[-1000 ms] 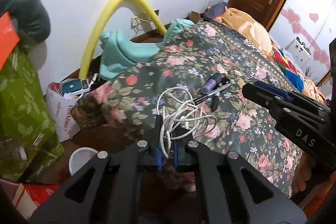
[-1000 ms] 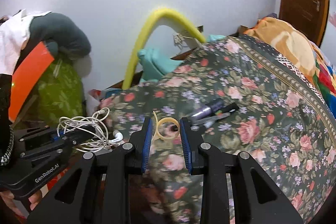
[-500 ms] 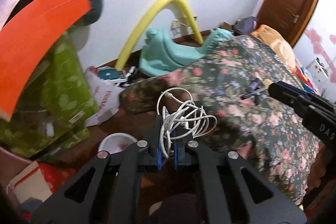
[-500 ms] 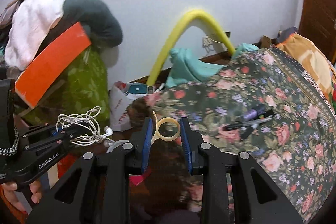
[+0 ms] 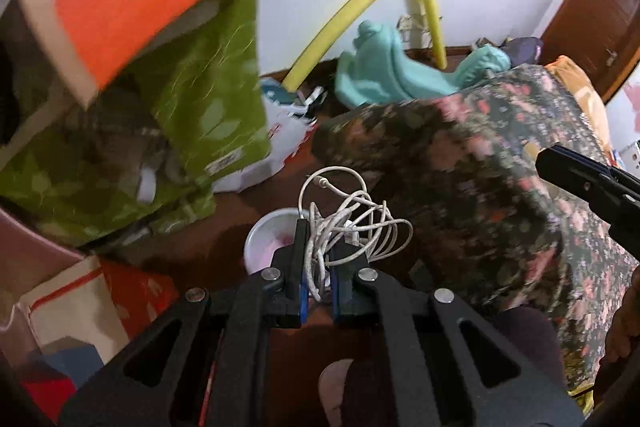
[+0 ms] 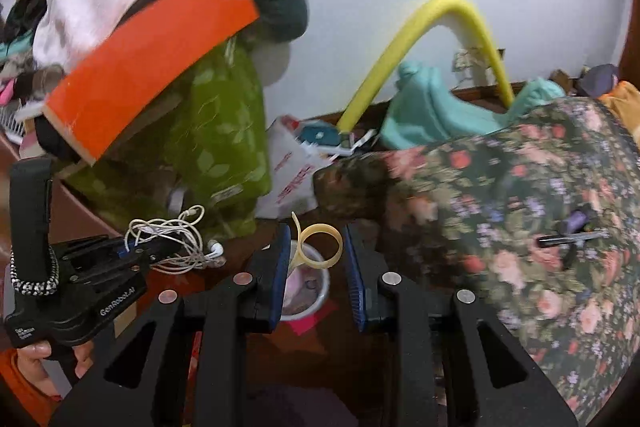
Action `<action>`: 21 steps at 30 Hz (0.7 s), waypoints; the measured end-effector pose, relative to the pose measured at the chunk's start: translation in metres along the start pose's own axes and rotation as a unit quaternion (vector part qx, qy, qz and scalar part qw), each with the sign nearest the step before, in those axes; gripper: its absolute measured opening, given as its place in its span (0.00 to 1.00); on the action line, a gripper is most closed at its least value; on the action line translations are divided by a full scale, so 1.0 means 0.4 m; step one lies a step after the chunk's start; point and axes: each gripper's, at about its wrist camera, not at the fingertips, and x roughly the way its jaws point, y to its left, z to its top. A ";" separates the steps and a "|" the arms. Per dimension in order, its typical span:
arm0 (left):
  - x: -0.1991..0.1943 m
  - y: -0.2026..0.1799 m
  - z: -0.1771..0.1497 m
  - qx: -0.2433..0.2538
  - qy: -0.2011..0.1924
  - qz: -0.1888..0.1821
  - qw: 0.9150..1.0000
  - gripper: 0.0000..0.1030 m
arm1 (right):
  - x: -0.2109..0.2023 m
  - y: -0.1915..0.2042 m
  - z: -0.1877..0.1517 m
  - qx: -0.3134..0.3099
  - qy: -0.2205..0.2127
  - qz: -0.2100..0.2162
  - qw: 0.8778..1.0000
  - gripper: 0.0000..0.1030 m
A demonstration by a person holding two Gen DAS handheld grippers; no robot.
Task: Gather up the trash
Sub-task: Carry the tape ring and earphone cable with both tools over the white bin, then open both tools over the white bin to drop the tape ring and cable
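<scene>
My left gripper (image 5: 319,263) is shut on a tangle of white cables (image 5: 352,219) and holds it over a small white bin (image 5: 264,239) on the floor. It shows in the right wrist view too (image 6: 132,251), with the cables (image 6: 172,239) and earbuds hanging from it. My right gripper (image 6: 316,251) is shut on a yellowish tape ring (image 6: 320,245), right above the same bin (image 6: 308,287), which has pink and white trash inside. Its black finger shows at the right in the left wrist view (image 5: 588,183).
The bed with a floral cover (image 6: 520,211) fills the right side, with a pen (image 6: 572,237) and a purple tube (image 6: 576,219) on it. A green cloth-covered pile (image 6: 216,131) with an orange board (image 6: 148,59) stands at left. A white bag (image 6: 292,175), a teal toy (image 6: 432,107) and a yellow foam arch (image 6: 440,15) lie behind.
Both grippers have swung left and down, away from the bed and toward the floor. The white bin now lies right under both held items. Both grips stay unchanged.
</scene>
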 end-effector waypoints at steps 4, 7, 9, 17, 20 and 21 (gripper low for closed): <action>0.064 0.045 -0.027 -0.013 0.031 0.009 0.999 0.07 | 0.086 0.033 -0.005 -0.007 0.037 0.019 0.999 0.24; 0.126 0.070 -0.043 -0.025 0.057 0.013 0.998 0.07 | 0.151 0.049 -0.012 -0.010 0.066 0.030 0.997 0.24; 0.168 0.085 -0.053 -0.033 0.076 0.014 0.996 0.07 | 0.196 0.053 -0.016 -0.009 0.085 0.037 0.996 0.24; 0.307 0.116 -0.073 -0.061 0.133 0.008 0.989 0.07 | 0.356 0.065 -0.035 -0.007 0.159 0.053 0.986 0.24; 0.344 0.121 -0.075 -0.063 0.146 0.012 0.987 0.07 | 0.404 0.067 -0.040 -0.008 0.176 0.053 0.983 0.24; 0.356 0.124 -0.076 -0.065 0.150 0.014 0.986 0.07 | 0.417 0.068 -0.040 -0.009 0.182 0.054 0.982 0.24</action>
